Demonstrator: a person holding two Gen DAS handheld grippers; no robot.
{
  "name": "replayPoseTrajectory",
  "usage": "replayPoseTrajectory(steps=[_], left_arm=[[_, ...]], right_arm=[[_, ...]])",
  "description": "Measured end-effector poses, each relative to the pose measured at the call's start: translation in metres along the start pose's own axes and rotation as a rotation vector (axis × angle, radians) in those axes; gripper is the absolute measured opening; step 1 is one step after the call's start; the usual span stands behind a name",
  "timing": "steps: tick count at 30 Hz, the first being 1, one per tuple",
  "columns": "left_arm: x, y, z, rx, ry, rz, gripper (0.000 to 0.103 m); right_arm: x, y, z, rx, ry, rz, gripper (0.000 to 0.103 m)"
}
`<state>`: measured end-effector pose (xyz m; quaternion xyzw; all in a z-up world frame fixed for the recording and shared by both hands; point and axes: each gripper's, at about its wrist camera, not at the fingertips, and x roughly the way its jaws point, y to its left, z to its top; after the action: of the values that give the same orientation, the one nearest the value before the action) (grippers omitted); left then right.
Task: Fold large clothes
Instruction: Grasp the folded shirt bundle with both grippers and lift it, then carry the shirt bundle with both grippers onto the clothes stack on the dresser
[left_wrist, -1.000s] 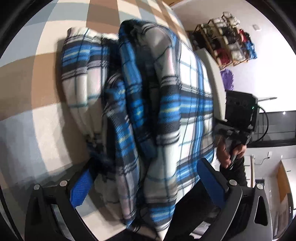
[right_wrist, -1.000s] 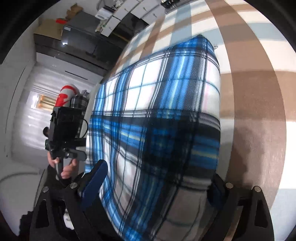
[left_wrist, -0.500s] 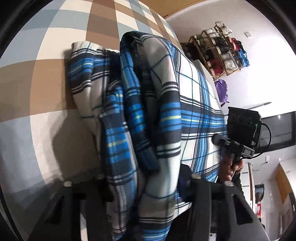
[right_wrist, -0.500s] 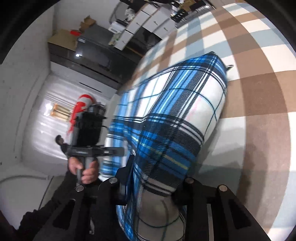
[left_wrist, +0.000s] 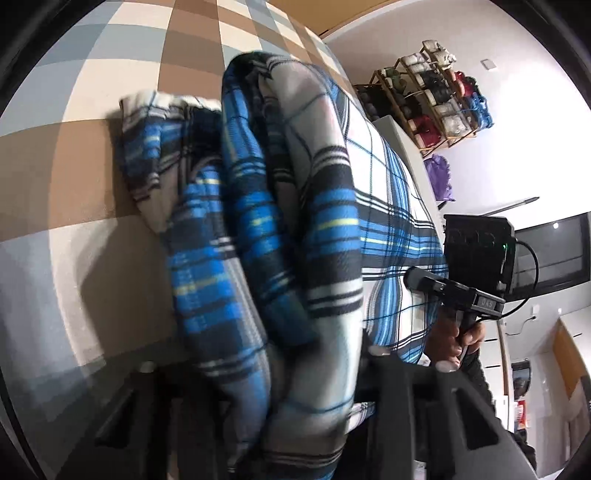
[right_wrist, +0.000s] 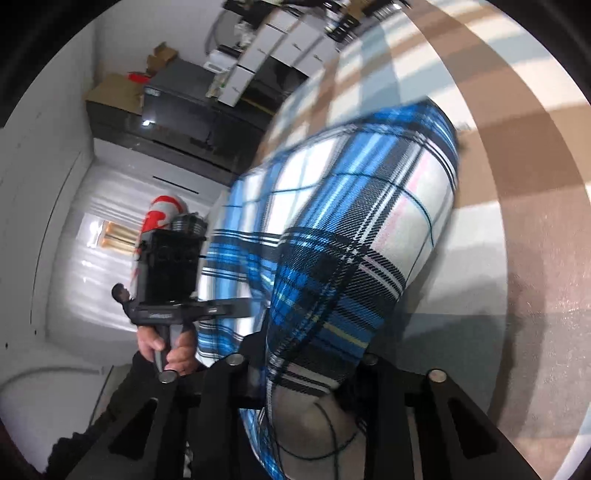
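Observation:
A folded blue, white and black plaid garment (left_wrist: 325, 221) lies on a brown, grey and white checked surface (left_wrist: 92, 166). My left gripper (left_wrist: 262, 373) has its jaws closing on the near edge of the thick fold, with bunched cloth pinched between them. In the right wrist view the same garment (right_wrist: 351, 229) runs away from my right gripper (right_wrist: 303, 369), whose jaws are closing on its near end with cloth squeezed between them. Each gripper shows in the other's view beside the garment: the right gripper (left_wrist: 417, 278), and the left gripper (right_wrist: 236, 308) held by a hand (right_wrist: 166, 347).
A wooden shoe rack (left_wrist: 436, 99) and a purple bag (left_wrist: 439, 181) stand against the far wall. A dark cabinet (right_wrist: 177, 107) and white drawers (right_wrist: 277, 48) line the other side of the room. The checked surface (right_wrist: 517, 184) stretches past the garment.
Both pairs of jaws went from wide apart to pinched on the garment's near edge. The cloth has bunched between them and its near end has risen a little.

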<state>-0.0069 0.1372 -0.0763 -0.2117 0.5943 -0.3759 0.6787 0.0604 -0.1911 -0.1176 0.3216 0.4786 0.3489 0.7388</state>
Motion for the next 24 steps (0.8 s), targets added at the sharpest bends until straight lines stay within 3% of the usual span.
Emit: replayPoseTrajectory(steps=[7, 12, 18, 24], left_arm=[[-0.034, -0.018, -0.004, 0.039, -0.035, -0.004, 0.024], [-0.085, -0.043, -0.006, 0.099, -0.099, 0.017, 0.024], [-0.175, -0.069, -0.011, 0.134, -0.213, 0.063, 0.024], [-0.289, -0.080, -0.027, 0.170, -0.362, 0.138, 0.024]], right_arm=[[-0.013, 0.069, 0.002, -0.127, -0.068, 0.027, 0.018], [-0.018, 0.120, 0.015, -0.203, -0.102, 0.052, 0.017], [-0.005, 0.202, 0.040, -0.297, -0.135, 0.114, 0.017], [0.035, 0.316, 0.074, -0.425, -0.133, 0.218, 0.017]])
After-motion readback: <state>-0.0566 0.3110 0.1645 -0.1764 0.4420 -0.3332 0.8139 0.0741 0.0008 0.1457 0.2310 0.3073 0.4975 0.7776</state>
